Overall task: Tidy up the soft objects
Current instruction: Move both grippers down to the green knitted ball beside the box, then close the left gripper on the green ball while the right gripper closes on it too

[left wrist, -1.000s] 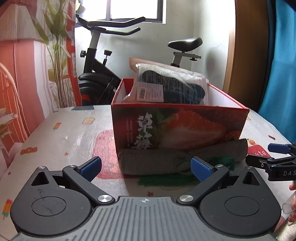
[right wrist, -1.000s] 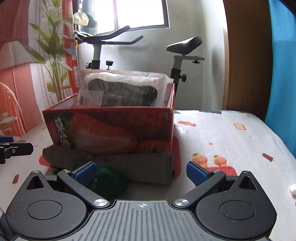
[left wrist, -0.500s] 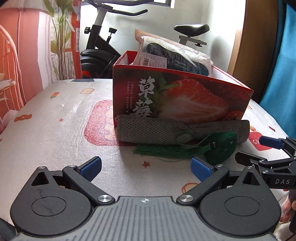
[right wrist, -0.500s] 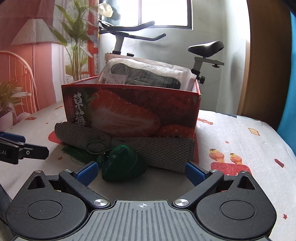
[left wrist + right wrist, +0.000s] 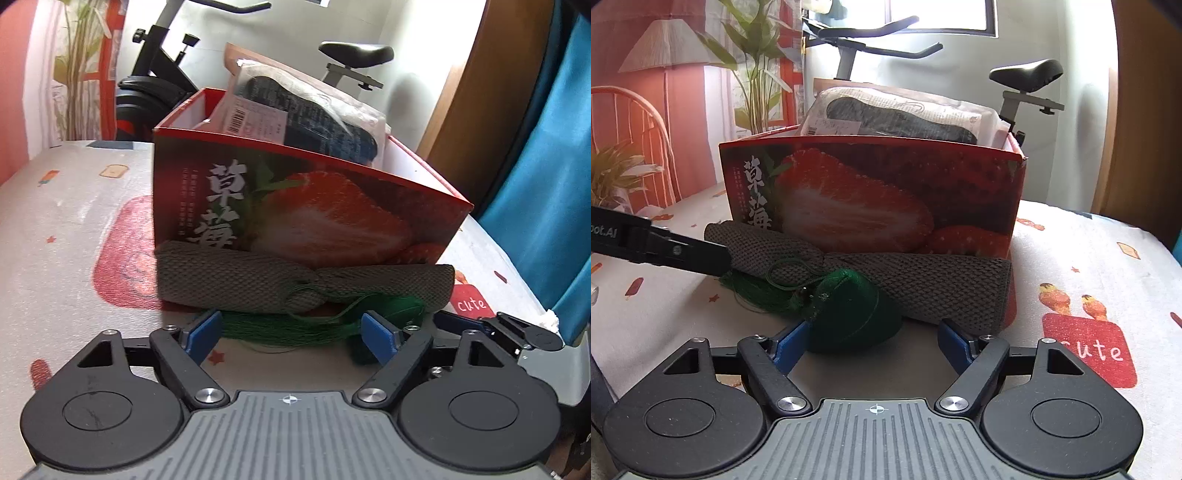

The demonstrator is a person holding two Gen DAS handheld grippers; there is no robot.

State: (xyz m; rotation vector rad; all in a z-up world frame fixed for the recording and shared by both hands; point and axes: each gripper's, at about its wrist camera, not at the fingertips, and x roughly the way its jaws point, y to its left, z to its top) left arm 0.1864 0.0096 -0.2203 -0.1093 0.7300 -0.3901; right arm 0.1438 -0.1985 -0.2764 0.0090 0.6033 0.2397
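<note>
Where red box (image 5: 886,192) stands, bagged insoles (image 5: 905,120) inside

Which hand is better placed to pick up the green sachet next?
Probably the right gripper: its open jaws already flank the green sachet body. The left gripper, also open, faces only the tassel end, beside the grey roll.

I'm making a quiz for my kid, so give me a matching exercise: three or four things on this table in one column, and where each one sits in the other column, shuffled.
Things:
1. plastic-wrapped pack
2. grey mesh roll
3. green tasselled pouch
4. strawberry box

Places:
A. lying against the box's front wall
B. standing on the patterned tablecloth
C. sticking out of the box's top
D. nearest the camera, in front of the roll

Pairs: 1-C, 2-A, 3-D, 4-B
</note>
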